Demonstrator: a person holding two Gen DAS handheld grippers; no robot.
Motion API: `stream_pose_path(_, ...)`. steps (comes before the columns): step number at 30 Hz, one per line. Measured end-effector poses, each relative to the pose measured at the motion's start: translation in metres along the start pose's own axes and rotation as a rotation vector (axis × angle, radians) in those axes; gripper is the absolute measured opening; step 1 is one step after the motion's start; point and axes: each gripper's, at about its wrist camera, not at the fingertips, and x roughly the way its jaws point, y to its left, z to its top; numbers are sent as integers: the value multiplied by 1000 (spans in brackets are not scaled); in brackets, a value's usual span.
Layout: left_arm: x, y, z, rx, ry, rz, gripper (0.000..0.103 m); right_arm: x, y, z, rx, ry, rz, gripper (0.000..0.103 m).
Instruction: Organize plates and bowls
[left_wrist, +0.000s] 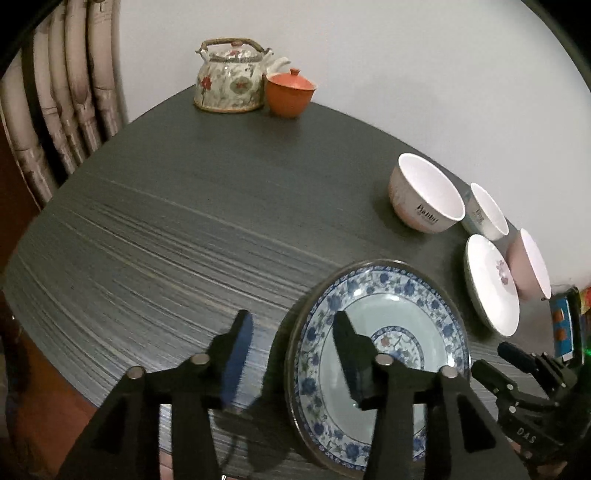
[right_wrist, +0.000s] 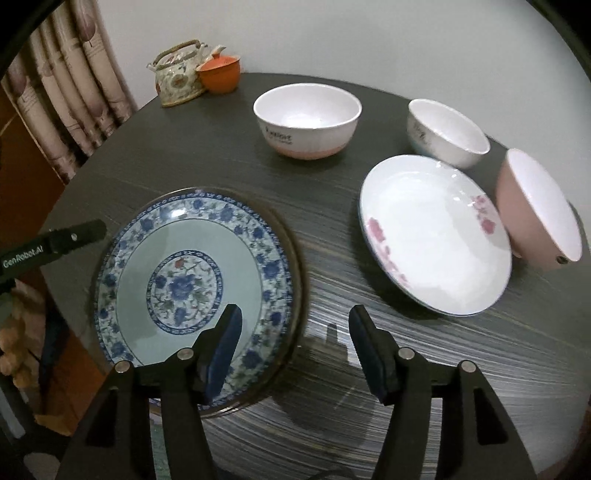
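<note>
Nearest, both grippers hang over the near edge of the dark grey wood-grain round table (right_wrist: 424, 369). Left gripper (left_wrist: 291, 354): jaws parted moderately, straddling the left rim of the blue-and-white floral ceramic plate (left_wrist: 380, 365), one pad outside over bare table, the other over the plate's well; pads not pressing, nothing held. Right gripper (right_wrist: 293, 350): jaws likewise parted, straddling the same plate's right rim, empty. The plate lies flat, face up, close to the near edge; being round, it has no long axis to speak of. Judgement: the plate looks set down at its spot, so the step is a clean release. Lift both grippers straight off the rim without dragging it, then go for the next dish. Further right, well apart from it, lies a white shallow plate with pink flowers (right_wrist: 436, 236), face up, slightly raised on its far right side against a pink bowl with white inside (right_wrist: 539, 210) that lies on its side, mouth towards the plate. Beyond them stand upright a small white bowl (right_wrist: 447, 133) and a larger white bowl with a pink base (right_wrist: 306, 118). At the far edge: floral ceramic teapot (left_wrist: 231, 79), orange lidded cup (left_wrist: 290, 92) touching it.
</note>
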Motion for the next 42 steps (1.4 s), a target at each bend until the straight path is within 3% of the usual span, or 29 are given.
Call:
stream_pose_path(6, 1, 3, 1, 0, -6, 62, 54, -10, -6, -7, 19, -62, -43, 64)
stream_pose_path(11, -4, 3, 2, 7, -45, 111, 62, -13, -15, -12, 49, -68, -25, 64)
stream_pose_path(22, -12, -12, -6, 67, -75, 211, 63, -19, -40, -27, 122, -79, -11, 64)
stream_pose_path(30, -21, -35, -19, 60, -53, 189, 63, -21, -66, -33, 206, -86, 2, 65)
stream_pose_path(34, -19, -60, -24, 94, -37, 154, 63, -20, -78, -38, 259, -80, 41, 66)
stream_pose_path(42, -5, -124, -21, 200, -4, 61, 63, -23, -93, -43, 293, -95, 23, 65)
